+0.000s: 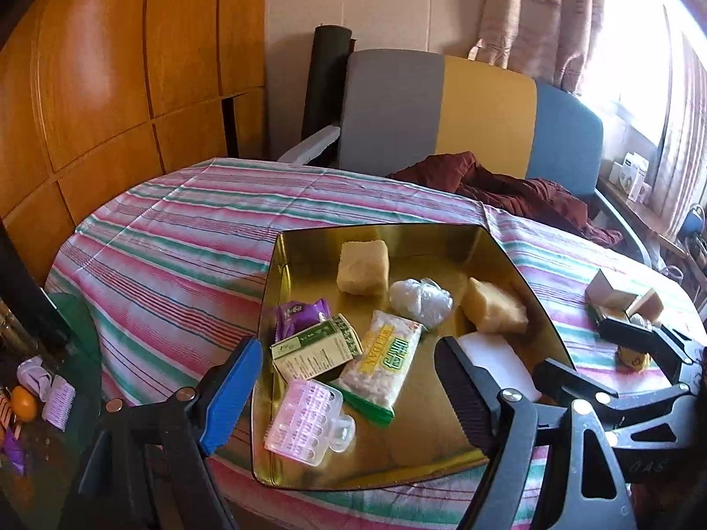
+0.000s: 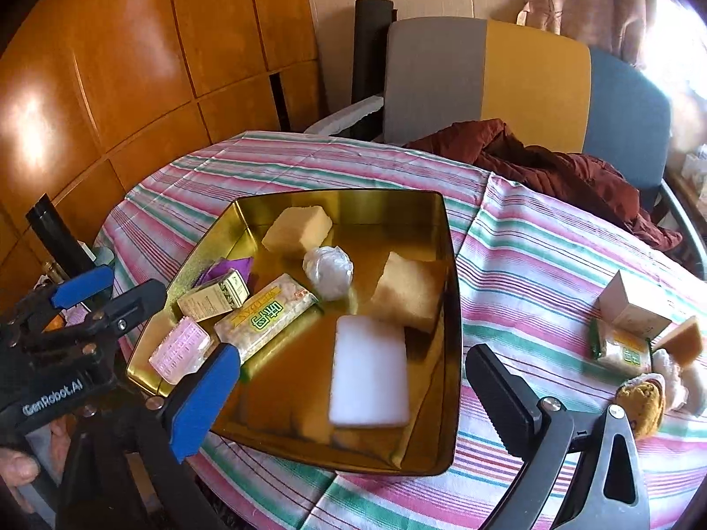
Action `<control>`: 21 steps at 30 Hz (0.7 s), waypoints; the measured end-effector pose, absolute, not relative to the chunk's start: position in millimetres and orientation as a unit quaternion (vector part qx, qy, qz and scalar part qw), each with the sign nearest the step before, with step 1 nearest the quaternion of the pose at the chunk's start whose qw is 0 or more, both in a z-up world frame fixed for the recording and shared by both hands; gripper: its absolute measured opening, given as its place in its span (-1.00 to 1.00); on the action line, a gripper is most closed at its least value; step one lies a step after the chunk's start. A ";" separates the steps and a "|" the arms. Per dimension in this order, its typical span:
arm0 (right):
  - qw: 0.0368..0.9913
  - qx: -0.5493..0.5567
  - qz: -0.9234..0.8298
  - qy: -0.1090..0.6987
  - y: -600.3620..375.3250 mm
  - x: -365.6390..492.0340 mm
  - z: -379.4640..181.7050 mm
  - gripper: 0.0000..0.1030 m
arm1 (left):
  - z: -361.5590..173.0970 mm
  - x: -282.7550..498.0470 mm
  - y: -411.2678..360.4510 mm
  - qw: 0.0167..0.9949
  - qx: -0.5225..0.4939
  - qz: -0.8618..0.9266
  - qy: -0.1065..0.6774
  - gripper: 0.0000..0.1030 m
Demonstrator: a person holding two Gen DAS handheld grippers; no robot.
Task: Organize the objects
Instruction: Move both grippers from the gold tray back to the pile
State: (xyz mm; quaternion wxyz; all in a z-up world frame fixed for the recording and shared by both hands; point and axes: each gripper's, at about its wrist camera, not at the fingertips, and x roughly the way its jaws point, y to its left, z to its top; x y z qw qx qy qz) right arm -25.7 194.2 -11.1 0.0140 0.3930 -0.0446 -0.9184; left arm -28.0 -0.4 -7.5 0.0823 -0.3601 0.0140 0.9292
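Note:
A gold metal tray [image 2: 446, 265] sits on the striped tablecloth. In it lie two yellow sponges [image 2: 297, 229], a crumpled clear bag [image 2: 328, 270], a white snack packet [image 2: 265, 316], a small green-and-cream box [image 2: 212, 298], a purple packet [image 1: 300, 316], a pink plastic case [image 2: 179, 349] and a white foam block [image 2: 369, 371]. My right gripper [image 2: 353, 397] hangs open and wide over the tray's near end, its pads clear of the white block. My left gripper [image 1: 349, 397] is open and empty above the tray's near left side.
Right of the tray lie a white carton [image 2: 632, 304], another snack packet [image 2: 623, 349], a brown sponge piece [image 2: 682, 340] and a yellow knitted item [image 2: 640, 402]. A maroon cloth [image 2: 552, 168] and a grey-yellow-blue chair [image 2: 530, 84] stand behind the table. Wooden panels [image 2: 132, 66] line the left wall.

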 end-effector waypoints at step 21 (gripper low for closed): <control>-0.072 0.393 -0.912 -0.093 261.5 1.3 -16.1 0.99 | -11.4 -15.0 37.9 0.138 -0.376 0.915 0.046 0.59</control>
